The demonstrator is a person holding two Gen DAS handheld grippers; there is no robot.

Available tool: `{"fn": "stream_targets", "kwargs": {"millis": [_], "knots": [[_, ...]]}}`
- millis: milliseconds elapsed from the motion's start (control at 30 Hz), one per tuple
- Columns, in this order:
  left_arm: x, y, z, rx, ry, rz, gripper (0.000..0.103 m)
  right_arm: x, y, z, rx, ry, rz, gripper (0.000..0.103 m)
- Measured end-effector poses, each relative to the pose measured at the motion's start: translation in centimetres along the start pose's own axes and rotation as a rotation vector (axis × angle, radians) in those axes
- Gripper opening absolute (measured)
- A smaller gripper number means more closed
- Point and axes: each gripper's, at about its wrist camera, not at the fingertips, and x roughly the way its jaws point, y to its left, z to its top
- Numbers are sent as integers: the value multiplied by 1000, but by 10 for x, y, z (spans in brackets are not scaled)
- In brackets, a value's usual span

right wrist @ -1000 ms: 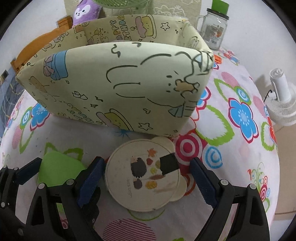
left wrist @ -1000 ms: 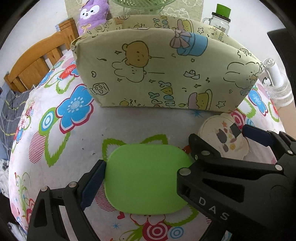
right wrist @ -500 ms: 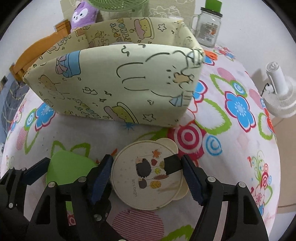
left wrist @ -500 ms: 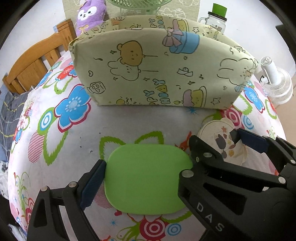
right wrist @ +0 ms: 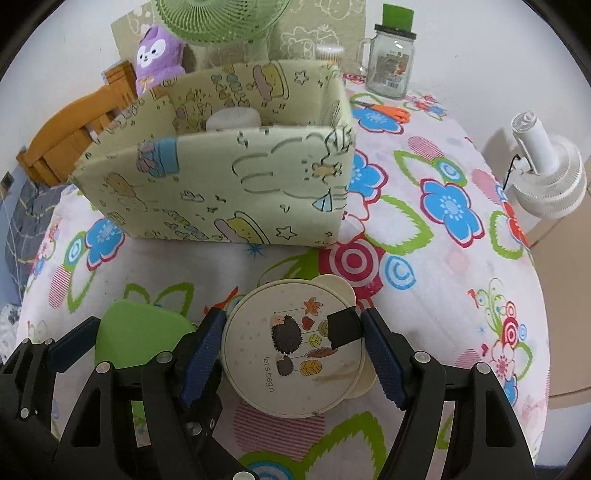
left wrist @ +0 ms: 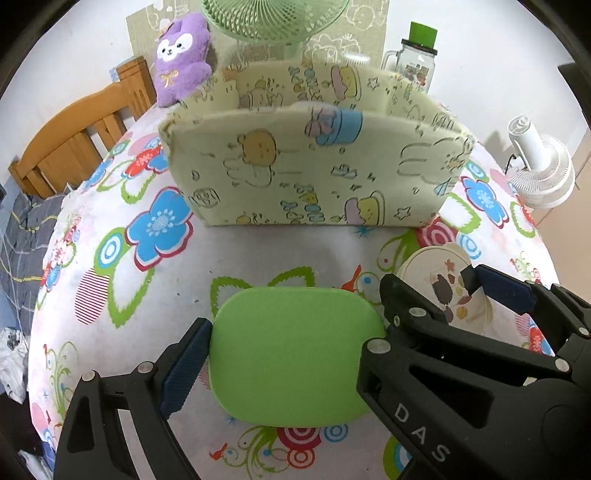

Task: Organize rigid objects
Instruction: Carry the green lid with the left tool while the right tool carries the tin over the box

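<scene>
A flat green rounded-square lid (left wrist: 295, 354) sits between the fingers of my left gripper (left wrist: 291, 343), which is shut on its edges. A round cream lid with a hedgehog picture (right wrist: 295, 347) is held between the fingers of my right gripper (right wrist: 293, 349); it also shows in the left wrist view (left wrist: 443, 291). The green lid shows at lower left in the right wrist view (right wrist: 140, 336). A pale yellow cartoon-print fabric box (left wrist: 317, 170) stands behind both on the table, also in the right wrist view (right wrist: 229, 184), with a white object (right wrist: 232, 118) inside.
The round table has a flowered cloth (left wrist: 155, 229). Behind the box are a purple plush (left wrist: 183, 55), a green fan (right wrist: 218, 18) and a glass jar with green lid (right wrist: 391, 62). Orange scissors (right wrist: 384, 109) lie by the jar. A wooden chair (left wrist: 81, 136) is left, a white fan (right wrist: 546, 173) right.
Both grippers have drawn back and up from the fabric box, carrying the green lid and the round lid. The right gripper's fingers closed in onto the round lid.
</scene>
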Motion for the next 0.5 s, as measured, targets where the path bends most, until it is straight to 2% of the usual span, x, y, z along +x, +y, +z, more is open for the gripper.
{"fn": "stream_targets", "kwargs": {"millis": [500], "knots": [[-47,1,14,29,-60,-19,95,-55,-2,8,39,-62,-37,76]]}}
